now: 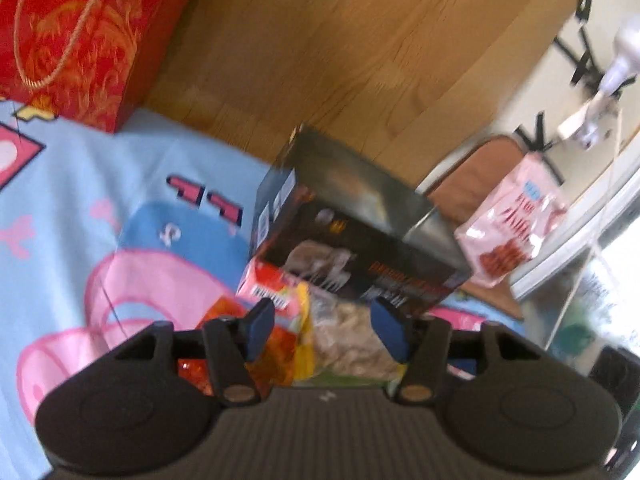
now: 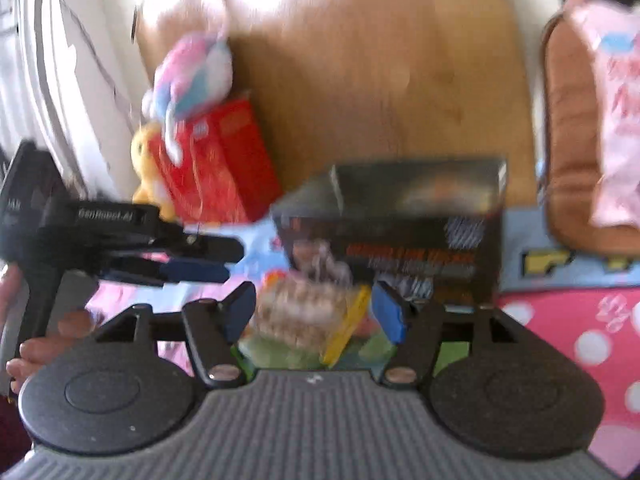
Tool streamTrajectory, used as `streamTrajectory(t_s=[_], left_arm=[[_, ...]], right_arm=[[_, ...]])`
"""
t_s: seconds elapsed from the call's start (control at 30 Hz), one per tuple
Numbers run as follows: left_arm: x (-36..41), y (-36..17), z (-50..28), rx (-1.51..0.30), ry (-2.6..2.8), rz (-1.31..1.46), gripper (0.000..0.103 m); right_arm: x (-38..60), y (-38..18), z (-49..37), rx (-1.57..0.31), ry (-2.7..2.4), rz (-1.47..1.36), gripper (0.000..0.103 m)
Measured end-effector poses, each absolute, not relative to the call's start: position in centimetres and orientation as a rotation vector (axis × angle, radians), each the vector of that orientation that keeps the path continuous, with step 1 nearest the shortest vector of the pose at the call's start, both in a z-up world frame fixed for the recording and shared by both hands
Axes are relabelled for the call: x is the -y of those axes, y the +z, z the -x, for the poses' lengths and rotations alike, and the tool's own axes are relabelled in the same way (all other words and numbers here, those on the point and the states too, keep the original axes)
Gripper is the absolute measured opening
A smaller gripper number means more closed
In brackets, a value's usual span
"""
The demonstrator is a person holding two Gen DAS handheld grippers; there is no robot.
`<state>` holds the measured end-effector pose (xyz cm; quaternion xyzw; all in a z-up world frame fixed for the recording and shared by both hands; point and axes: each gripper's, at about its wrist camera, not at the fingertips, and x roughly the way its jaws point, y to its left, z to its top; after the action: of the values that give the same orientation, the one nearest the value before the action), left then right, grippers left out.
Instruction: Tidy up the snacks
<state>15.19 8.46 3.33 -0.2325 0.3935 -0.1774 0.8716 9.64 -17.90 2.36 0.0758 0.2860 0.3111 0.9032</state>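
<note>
A black snack box (image 1: 360,236) stands on the cartoon blanket (image 1: 120,208); it also shows in the right wrist view (image 2: 400,232). In front of it lies a clear bag of pale snacks (image 1: 352,340) with yellow and orange packets (image 1: 280,344) and a small red-and-white pack (image 1: 268,284). My left gripper (image 1: 322,330) is open just above these bags, touching none. My right gripper (image 2: 316,312) is open over the same clear bag (image 2: 304,308). The left gripper (image 2: 224,260) appears from the side in the right wrist view.
A red gift bag (image 1: 80,40) stands at the blanket's far left. A pink snack bag (image 1: 516,216) leans on a brown cushioned chair (image 1: 472,184). A red box (image 2: 224,160) with plush toys (image 2: 192,76) sits by the wooden headboard (image 2: 360,60). Both views are blurred.
</note>
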Motion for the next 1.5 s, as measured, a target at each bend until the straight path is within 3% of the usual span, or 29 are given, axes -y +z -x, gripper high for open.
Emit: streamTrajectory(t_s=[0.07, 0.13, 0.2, 0.3, 0.57, 0.6, 0.63, 0.7, 0.77, 0.83, 0.87, 0.93, 1.07, 1.17, 1.23, 1.3, 1.5], left_arm=[[-8.0, 2.3, -15.7, -0.858, -0.375, 0.479, 0.049], [-7.5, 1.3, -16.0, -0.891, -0.405, 0.466, 0.033], [-7.0, 1.6, -15.7, -0.884, -0.417, 0.454, 0.03], [-6.6, 4.0, -14.5, -0.823, -0.475, 0.428, 0.03], [-4.1, 8.9, -18.3, -0.69, -0.463, 0.349, 0.034], [-3.8, 9.0, -19.5, -0.687, -0.439, 0.346, 0.037], [-3.6, 8.9, -20.4, -0.692, -0.419, 0.344, 0.046], [-3.8, 8.6, -21.6, -0.712, -0.38, 0.349, 0.05], [-5.2, 8.8, -20.7, -0.677, -0.382, 0.375, 0.053], [-7.5, 8.5, -18.9, -0.62, -0.357, 0.402, 0.066], [-8.8, 8.0, -18.1, -0.609, -0.316, 0.414, 0.067], [-10.5, 6.3, -17.6, -0.638, -0.26, 0.445, 0.066], [-12.0, 2.3, -18.8, -0.784, -0.23, 0.541, 0.058], [-11.4, 1.0, -19.0, -0.824, -0.209, 0.509, 0.053], [-10.4, 0.4, -18.9, -0.836, -0.241, 0.494, 0.037], [-9.2, 0.9, -18.4, -0.835, -0.239, 0.451, 0.039], [-8.3, 5.1, -14.1, -0.705, -0.305, 0.447, 0.038]], right_arm=[[17.5, 1.2, -11.0, -0.658, 0.648, -0.196, 0.066], [17.4, 0.0, -12.3, -0.708, 0.627, -0.239, 0.057], [17.4, -0.8, -12.9, -0.738, 0.634, -0.286, 0.04], [17.7, 0.7, -11.7, -0.662, 0.624, -0.277, 0.032], [17.8, 5.4, -11.9, -0.451, 0.556, -0.203, 0.034], [17.8, 5.6, -13.1, -0.451, 0.543, -0.221, 0.036], [17.6, 5.5, -14.2, -0.455, 0.528, -0.227, 0.036], [17.2, 5.2, -16.2, -0.491, 0.49, -0.198, 0.063], [17.7, 4.9, -16.2, -0.487, 0.398, -0.18, 0.064], [19.3, 4.5, -14.7, -0.45, 0.422, -0.235, 0.063], [19.8, 4.2, -13.8, -0.445, 0.435, -0.257, 0.063], [20.1, 3.4, -12.1, -0.456, 0.488, -0.254, 0.062], [16.9, 1.6, -11.9, -0.551, 0.58, -0.113, 0.049], [15.1, 0.3, -12.9, -0.626, 0.553, -0.037, 0.049], [14.9, -0.8, -14.1, -0.675, 0.556, -0.077, 0.042], [14.7, -1.5, -14.5, -0.677, 0.566, -0.094, 0.037], [15.6, 1.0, -11.1, -0.559, 0.545, -0.078, 0.037]])
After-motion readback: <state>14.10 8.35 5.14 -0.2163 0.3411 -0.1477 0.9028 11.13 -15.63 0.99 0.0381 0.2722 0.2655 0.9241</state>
